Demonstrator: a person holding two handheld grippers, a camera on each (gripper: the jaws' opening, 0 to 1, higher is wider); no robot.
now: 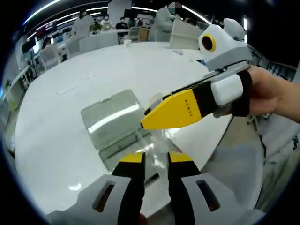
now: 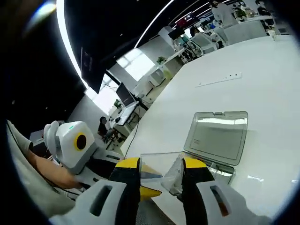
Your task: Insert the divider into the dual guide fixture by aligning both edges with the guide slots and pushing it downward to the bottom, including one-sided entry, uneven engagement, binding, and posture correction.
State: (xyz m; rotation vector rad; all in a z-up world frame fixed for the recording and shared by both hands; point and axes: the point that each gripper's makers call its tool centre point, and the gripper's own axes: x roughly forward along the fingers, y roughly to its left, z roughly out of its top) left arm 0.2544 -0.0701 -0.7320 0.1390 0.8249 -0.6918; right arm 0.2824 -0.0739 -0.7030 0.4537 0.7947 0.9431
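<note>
The right gripper (image 1: 145, 119) reaches in from the right of the left gripper view, held by a hand (image 1: 269, 91), its yellow jaws closed to a point above the fixture (image 1: 112, 122) on the white table (image 1: 56, 140). The left gripper (image 1: 154, 161) clamps a clear divider (image 2: 161, 164) at the near table edge. The divider's long axis I cannot tell.

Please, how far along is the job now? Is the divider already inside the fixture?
Done: the clear divider appears picked up, sitting between the right claw tips. In hand: it is carried near the clear fixture on the white table, with the left claw close by. Left: aligning both edges with the slots and pushing down; no seating is visible yet.
</note>
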